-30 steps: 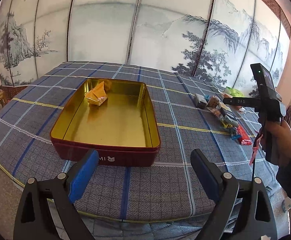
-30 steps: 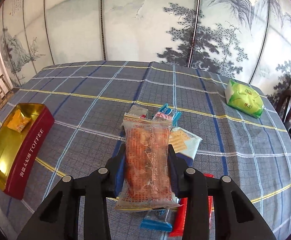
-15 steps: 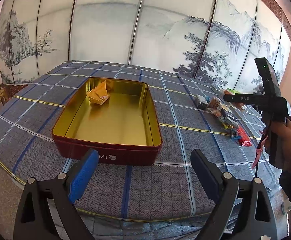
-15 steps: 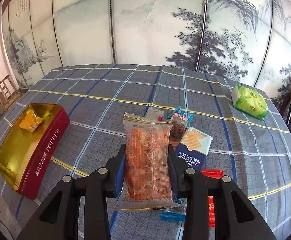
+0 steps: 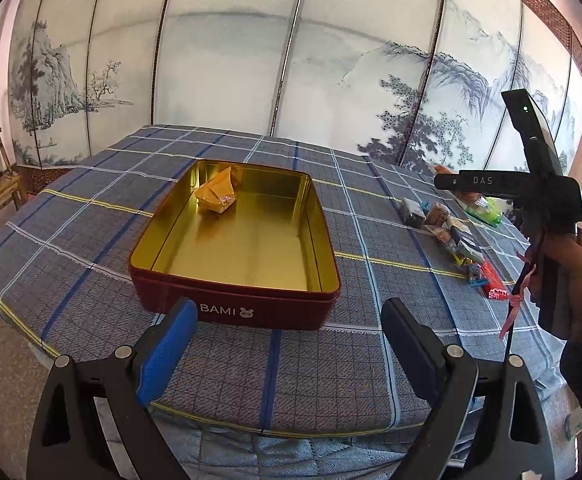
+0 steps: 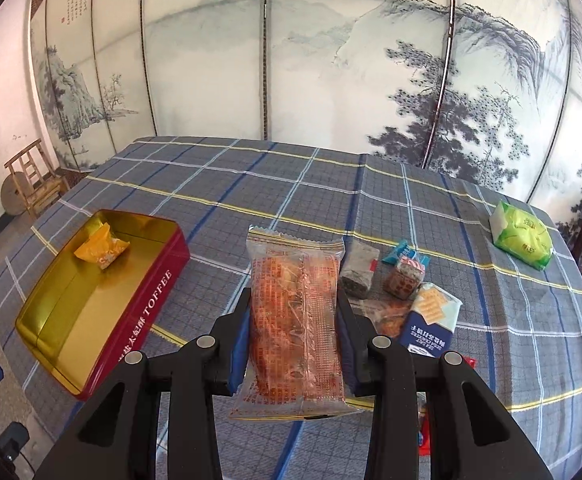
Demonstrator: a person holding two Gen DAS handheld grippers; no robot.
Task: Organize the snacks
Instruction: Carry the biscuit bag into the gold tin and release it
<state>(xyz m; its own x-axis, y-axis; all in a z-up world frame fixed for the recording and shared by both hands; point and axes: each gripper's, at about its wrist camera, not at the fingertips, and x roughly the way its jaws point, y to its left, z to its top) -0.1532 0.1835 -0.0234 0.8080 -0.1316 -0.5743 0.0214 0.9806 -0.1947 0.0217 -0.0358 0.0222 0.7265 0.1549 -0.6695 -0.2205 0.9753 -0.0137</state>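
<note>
One packet (image 6: 295,312) (orange) in tongs (image 6: 294,340)

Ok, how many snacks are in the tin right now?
1. A yellow packet lies in the far corner of the tin. The rest of the gold floor is bare in both views, so nothing looks hidden.

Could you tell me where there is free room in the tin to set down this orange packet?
The tin is bare except its far corner, where a yellow snack lies. Cloth beyond the tin is also free. It is crowded around the snack pile.
</note>
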